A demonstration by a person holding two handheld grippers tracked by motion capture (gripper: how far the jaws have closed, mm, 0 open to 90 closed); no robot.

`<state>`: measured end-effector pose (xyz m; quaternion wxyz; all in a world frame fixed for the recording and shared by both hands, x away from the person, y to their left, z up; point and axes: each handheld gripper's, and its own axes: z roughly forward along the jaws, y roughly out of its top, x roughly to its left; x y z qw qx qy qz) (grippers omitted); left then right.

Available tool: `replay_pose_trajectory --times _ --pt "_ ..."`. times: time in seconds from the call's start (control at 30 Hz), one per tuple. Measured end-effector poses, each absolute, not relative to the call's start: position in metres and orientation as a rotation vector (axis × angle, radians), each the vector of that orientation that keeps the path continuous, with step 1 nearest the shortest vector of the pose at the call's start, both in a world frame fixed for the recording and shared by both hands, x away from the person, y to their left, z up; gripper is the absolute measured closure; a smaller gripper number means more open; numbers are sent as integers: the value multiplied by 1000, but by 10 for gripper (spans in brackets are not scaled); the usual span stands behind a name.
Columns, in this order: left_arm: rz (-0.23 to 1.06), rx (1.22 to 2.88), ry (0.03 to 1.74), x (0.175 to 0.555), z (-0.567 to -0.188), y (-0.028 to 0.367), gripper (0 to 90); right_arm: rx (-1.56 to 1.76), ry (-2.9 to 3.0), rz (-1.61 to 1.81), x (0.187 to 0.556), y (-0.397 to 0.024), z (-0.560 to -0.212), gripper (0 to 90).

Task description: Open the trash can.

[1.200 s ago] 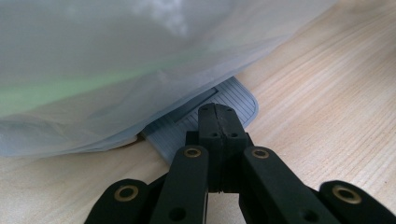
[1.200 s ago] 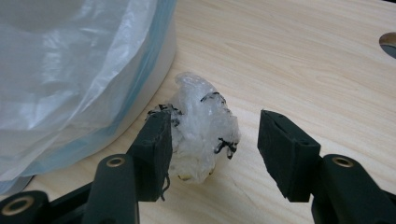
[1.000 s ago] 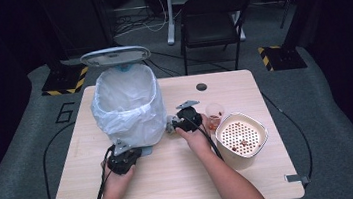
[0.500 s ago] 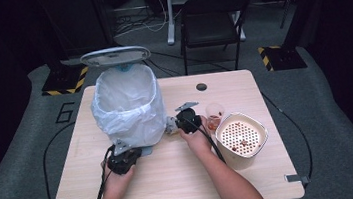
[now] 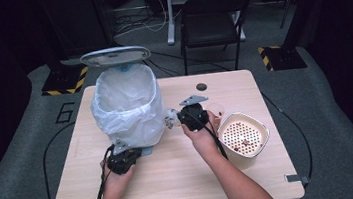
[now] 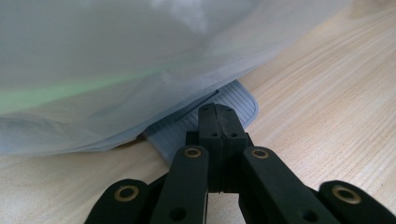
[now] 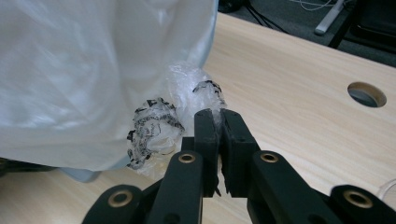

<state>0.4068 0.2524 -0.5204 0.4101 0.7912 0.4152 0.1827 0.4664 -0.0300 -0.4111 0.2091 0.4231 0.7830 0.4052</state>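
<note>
Wooden table (image 5: 173,180) carries one lined bin (image 5: 128,110) and one perforated bowl (image 5: 243,134). Right gripper (image 7: 215,114), jaws pinched together, clamps the crumpled clear wrapper (image 7: 154,126) beside the bin; left gripper (image 6: 217,112), jaws together, presses the bin's pedal (image 6: 233,100).

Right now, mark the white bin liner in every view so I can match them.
High view: bin liner standing on the left half of the table.
Left gripper view: bin liner across the top, over the grey pedal.
Right gripper view: bin liner at upper left, beside the crumpled wrapper.
Shared landmark: the light wood table.
</note>
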Motion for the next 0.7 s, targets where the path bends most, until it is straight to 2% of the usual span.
replay_pose_trajectory --times 0.7 --pt "458 1983 1054 406 -520 251 900 1121 2197 1191 464 -61 -339 867"
